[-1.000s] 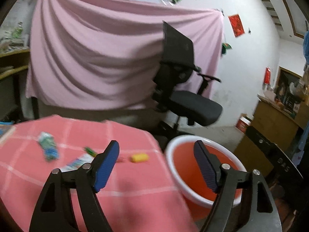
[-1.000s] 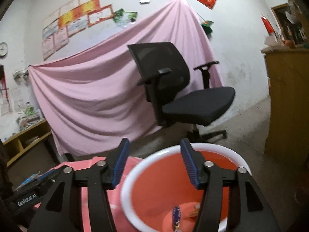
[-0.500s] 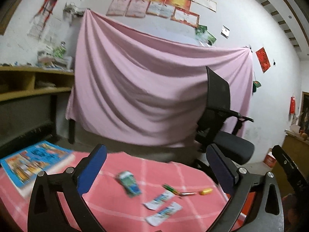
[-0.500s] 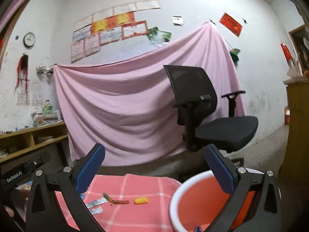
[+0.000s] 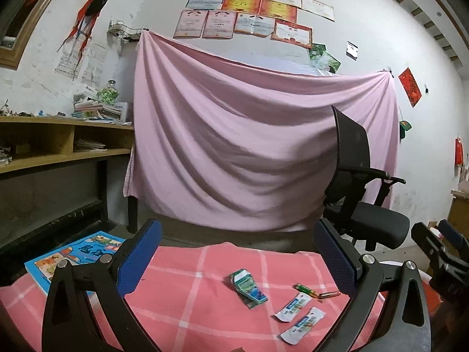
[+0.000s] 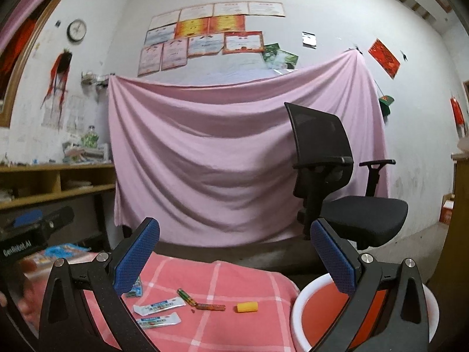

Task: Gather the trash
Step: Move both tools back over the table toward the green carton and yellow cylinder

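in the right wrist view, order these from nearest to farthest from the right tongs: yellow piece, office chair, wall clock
1. The yellow piece, on the pink checked cloth just ahead of the open right tongs, low in the frame.
2. The office chair, on the floor beyond the table, to the right.
3. The wall clock, high on the back wall, upper left.

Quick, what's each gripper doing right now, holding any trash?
Left gripper: jaws wide open, holding nothing.
Right gripper: jaws wide open, holding nothing.
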Tool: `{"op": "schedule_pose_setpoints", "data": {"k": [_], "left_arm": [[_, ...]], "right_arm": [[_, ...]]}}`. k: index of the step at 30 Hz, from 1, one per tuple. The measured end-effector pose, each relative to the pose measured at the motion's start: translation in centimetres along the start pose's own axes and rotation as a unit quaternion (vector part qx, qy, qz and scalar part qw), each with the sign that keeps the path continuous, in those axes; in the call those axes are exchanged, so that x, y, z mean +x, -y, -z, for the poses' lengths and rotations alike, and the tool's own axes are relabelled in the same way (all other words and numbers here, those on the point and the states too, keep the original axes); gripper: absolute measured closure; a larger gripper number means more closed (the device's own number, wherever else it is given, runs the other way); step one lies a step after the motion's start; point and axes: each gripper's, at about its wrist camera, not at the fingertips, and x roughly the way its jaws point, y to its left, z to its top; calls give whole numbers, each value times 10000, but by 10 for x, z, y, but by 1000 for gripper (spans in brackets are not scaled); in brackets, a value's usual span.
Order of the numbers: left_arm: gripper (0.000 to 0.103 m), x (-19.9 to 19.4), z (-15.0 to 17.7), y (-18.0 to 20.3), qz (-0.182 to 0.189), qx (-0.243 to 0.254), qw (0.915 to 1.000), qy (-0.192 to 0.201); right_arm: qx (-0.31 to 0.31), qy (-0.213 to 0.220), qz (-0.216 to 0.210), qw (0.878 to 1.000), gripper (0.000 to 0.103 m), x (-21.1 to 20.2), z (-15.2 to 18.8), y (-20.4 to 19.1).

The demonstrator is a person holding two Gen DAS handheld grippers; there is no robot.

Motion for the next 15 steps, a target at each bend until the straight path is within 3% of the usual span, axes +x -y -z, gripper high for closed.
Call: {"op": "schedule_pose_setpoints", "data": {"k": [5, 10, 14, 15], "left_arm": [[2, 17, 4, -1, -95, 95, 9997, -221], [2, 48, 16, -3, -244, 57, 9957, -893], [2, 72, 23, -9, -54, -209, 9884, -1501], [2, 79, 25, -10, 175, -355, 9869, -1566]], "right_arm": [[-211, -272, 157, 9993, 0, 13, 9, -3], [-105, -792, 169, 9967, 0, 32, 17, 1], [-97, -1437, 212, 9894, 0, 55, 27, 2], [-78, -1629, 239, 9863, 0, 62, 30, 3]]}}
